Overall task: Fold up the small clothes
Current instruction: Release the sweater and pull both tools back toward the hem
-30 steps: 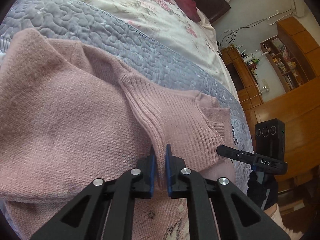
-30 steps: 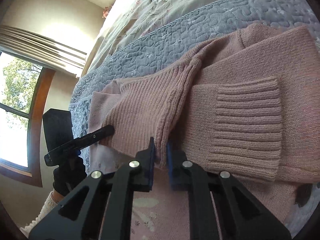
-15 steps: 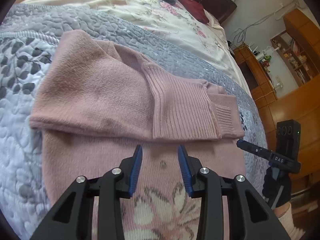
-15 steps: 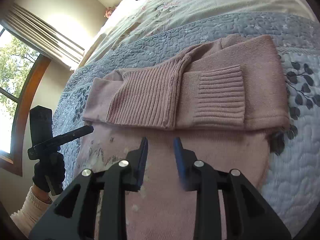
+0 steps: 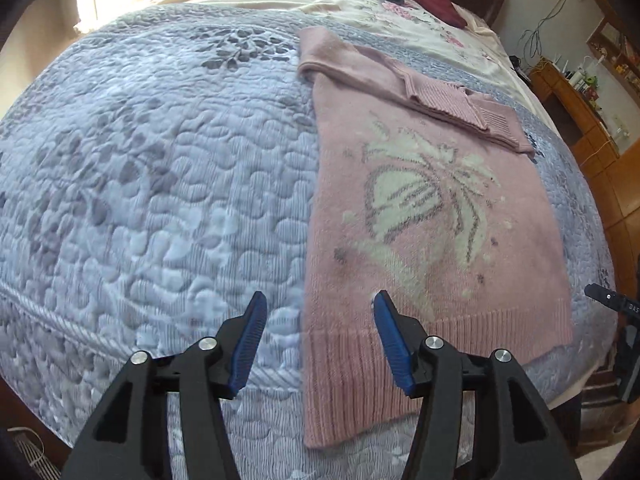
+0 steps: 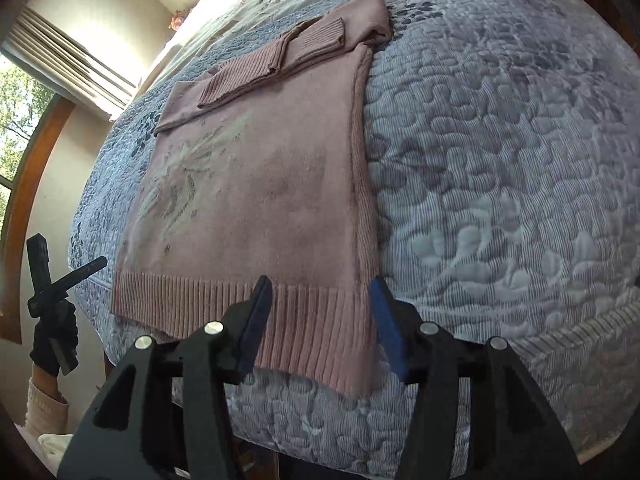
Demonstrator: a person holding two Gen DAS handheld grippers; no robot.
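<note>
Sweater pink, flat on quilt, sleeves folded across top, both tongs spread wide, empty.

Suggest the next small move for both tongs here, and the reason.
Probably lower both open tongs, left and right, onto the ribbed hem corners: the sweater lies flat with sleeves already folded across the top, leaving the bottom fold.
</note>
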